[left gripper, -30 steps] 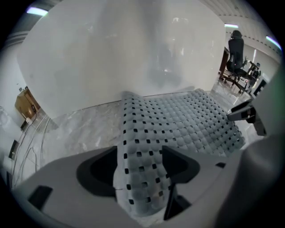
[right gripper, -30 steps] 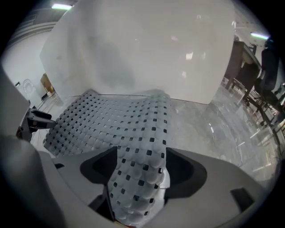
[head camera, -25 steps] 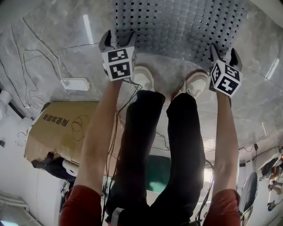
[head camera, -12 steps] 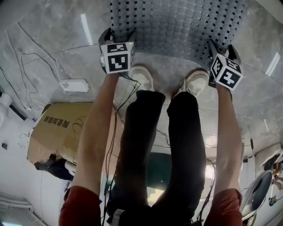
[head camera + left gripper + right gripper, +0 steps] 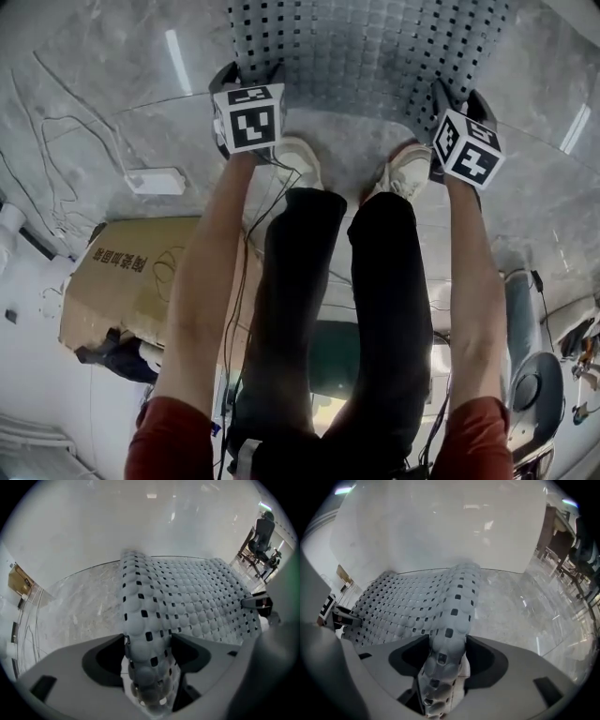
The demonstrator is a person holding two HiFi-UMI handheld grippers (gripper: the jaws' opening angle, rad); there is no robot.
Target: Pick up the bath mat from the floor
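**Position.** The bath mat [image 5: 375, 56] lies on the marble floor [image 5: 103, 84], directly ahead of the person's shoes [image 5: 300, 161]. Its near edge is at the toes. I have one claw on each near corner.

**Claw state.**
- The left claw [image 5: 147, 656] points steeply down. Its jaws have just been closing. A raised fold of the perforated mat stands between them, and both pads bear on it.
- The right claw [image 5: 443, 660] has the same attitude. Its jaws have also just been closing, and they pinch narrower on a fold at the opposite corner.
- In both gripper views the mat humps into a ridge that leads into the jaws. The rest of the sheet lies flat on the floor.

**Reason for the hold.** I judge that a grip at two corners lets the sheet hang spread out instead of bunching. A soft studded mat should also give the pads purchase only where it is folded up off the floor.

**Edges and clearance.**
- The far edge of the mat runs out of the head view at the top.
- The floor is bare on both sides of the mat.
- A power strip [image 5: 155, 178] and its cable [image 5: 56, 141] lie to the left, well apart from the mat.
- A cardboard box [image 5: 131, 267] sits nearer the person on that side.
- A straight lift looks unobstructed.
- The shoes are just beside the near edge. I cannot tell whether they stand on it.
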